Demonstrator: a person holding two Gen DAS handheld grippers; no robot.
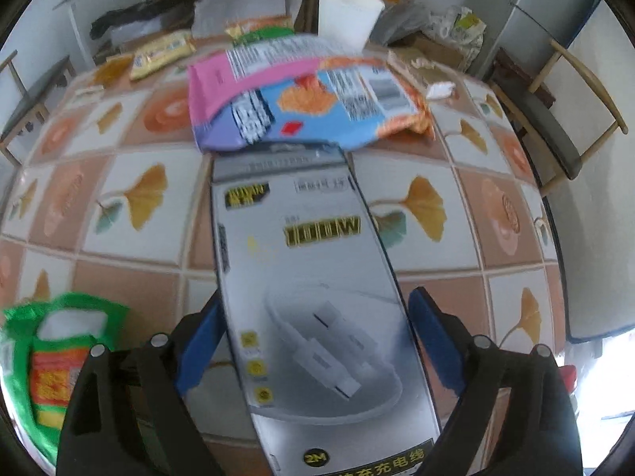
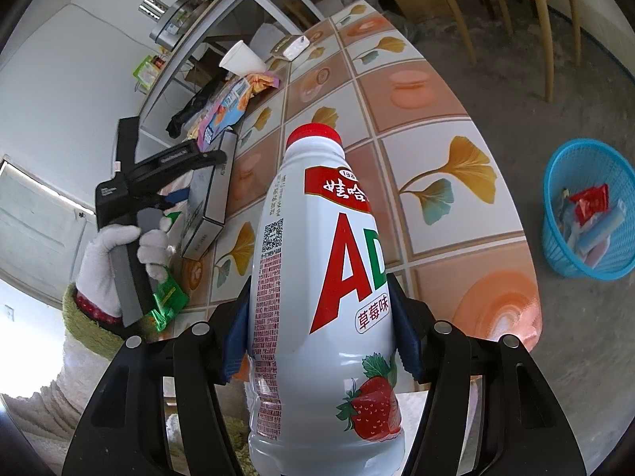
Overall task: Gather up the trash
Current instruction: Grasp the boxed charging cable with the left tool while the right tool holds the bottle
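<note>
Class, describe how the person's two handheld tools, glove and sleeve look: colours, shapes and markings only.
Both tools have black angular finger frames with round silver rivets and blue pads. The left tool, seen from the right wrist, has a black body bearing small white lettering and a grey handle. The hand wears a white knit glove with a red patterned cuff under a fuzzy green sleeve.

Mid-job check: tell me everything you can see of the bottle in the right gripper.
The bottle is white plastic with a red screw cap, still on. Its label carries big red and green letters, a QR code, fine red print and a strawberry picture. The right gripper clamps its lower body between blue pads, cap pointing away from the camera. It hangs above the tiled table, touching nothing else visible.
</note>
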